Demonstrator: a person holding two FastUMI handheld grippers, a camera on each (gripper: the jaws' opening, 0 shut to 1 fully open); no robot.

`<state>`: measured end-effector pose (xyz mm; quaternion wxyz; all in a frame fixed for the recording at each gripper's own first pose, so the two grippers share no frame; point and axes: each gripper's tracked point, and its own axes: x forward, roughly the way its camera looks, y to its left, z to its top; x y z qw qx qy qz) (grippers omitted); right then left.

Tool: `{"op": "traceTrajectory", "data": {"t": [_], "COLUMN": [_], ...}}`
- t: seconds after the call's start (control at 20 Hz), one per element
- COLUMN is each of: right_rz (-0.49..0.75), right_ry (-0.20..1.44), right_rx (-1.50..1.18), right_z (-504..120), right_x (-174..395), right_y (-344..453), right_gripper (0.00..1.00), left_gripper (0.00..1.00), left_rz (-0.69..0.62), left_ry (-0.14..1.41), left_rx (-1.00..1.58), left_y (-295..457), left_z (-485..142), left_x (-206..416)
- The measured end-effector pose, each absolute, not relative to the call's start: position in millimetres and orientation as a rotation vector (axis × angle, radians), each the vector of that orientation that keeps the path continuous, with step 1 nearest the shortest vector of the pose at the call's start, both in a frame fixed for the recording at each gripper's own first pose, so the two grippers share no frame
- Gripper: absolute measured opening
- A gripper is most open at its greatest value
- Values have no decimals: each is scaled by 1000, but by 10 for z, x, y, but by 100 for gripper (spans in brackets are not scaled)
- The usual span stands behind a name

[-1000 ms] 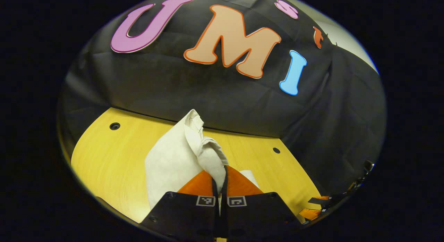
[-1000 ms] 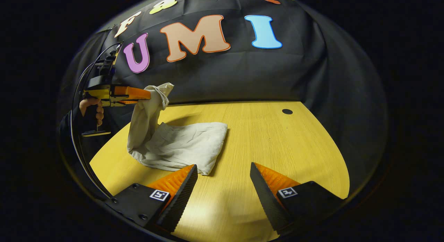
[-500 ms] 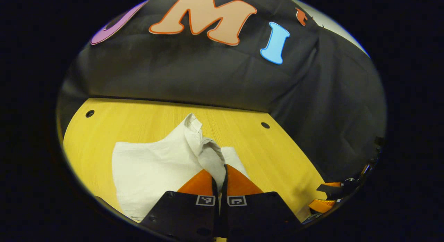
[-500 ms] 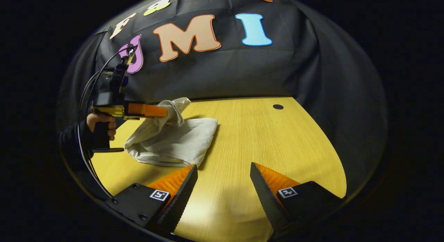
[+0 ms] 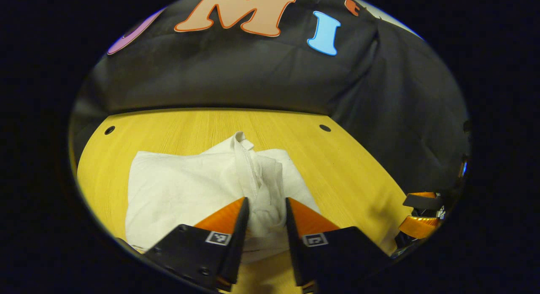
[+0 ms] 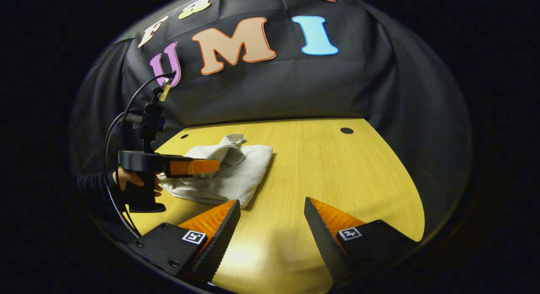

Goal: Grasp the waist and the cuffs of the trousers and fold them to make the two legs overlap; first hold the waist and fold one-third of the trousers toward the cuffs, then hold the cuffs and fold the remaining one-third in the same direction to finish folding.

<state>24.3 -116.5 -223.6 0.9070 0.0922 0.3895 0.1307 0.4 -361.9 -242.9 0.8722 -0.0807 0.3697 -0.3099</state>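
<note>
The off-white trousers [image 5: 177, 188] lie folded into a thick rectangle on the yellow wooden table [image 5: 358, 171]. A bunched end of the cloth rises between the parted fingers of my left gripper [image 5: 266, 203], which stands open low over the fold. In the right gripper view the trousers [image 6: 240, 171] rest at the table's left, and the left gripper [image 6: 216, 166] hovers at their near edge, held by a hand [image 6: 135, 182]. My right gripper [image 6: 272, 205] is open over bare table [image 6: 337, 171], to the right of the trousers, with nothing between its fingers.
Small round holes [image 6: 346, 130] dot the tabletop near its back edge. The black cloth wall stands close behind the table. The right gripper [image 5: 422, 211] appears at the far right of the left gripper view. A black cable [image 6: 126, 112] loops above the left gripper.
My left gripper lowered the raised end of the trousers onto the rest of the fold and opened. The right gripper has stayed open in place.
</note>
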Motion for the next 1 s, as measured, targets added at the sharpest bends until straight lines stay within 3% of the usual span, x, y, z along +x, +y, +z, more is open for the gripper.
{"op": "traceTrajectory", "data": {"t": [0.05, 0.15, 0.35, 0.4, 0.45, 0.65, 0.7, 0.8, 1.0], "right_rz": [277, 282, 278, 276, 276, 244, 240, 244, 243], "right_ry": [787, 725, 571, 528, 486, 319, 284, 237, 205], "right_rx": [187, 189, 185, 181, 176, 180, 187, 187, 133], "right_z": [-2166, -1940, -1372, -1202, -1034, -351, -217, -31, 64], "right_x": [305, 452, 754, 829, 902, 1078, 1094, 1115, 1036], "right_y": [-1110, -976, -611, -512, -412, -109, -27, 128, 301], "right_gripper": [94, 98, 98, 94, 98, 94, 98, 94, 97], "left_gripper": [62, 98, 95, 95, 95, 95, 95, 95, 95], "left_rz": [-636, -598, -507, -478, -444, -324, -297, -256, -205], "left_ry": [733, 640, 478, 449, 411, 266, 237, 192, 137], "left_rx": [-157, -110, -65, -62, -63, -48, -45, -50, -72], "left_y": [-3538, -3294, -2635, -2439, -2239, -1522, -1368, -1119, -805], "left_z": [-2298, -2029, -1424, -1290, -1142, -551, -432, -250, -42], "left_x": [21, 109, 226, 231, 273, 338, 356, 359, 339]}}
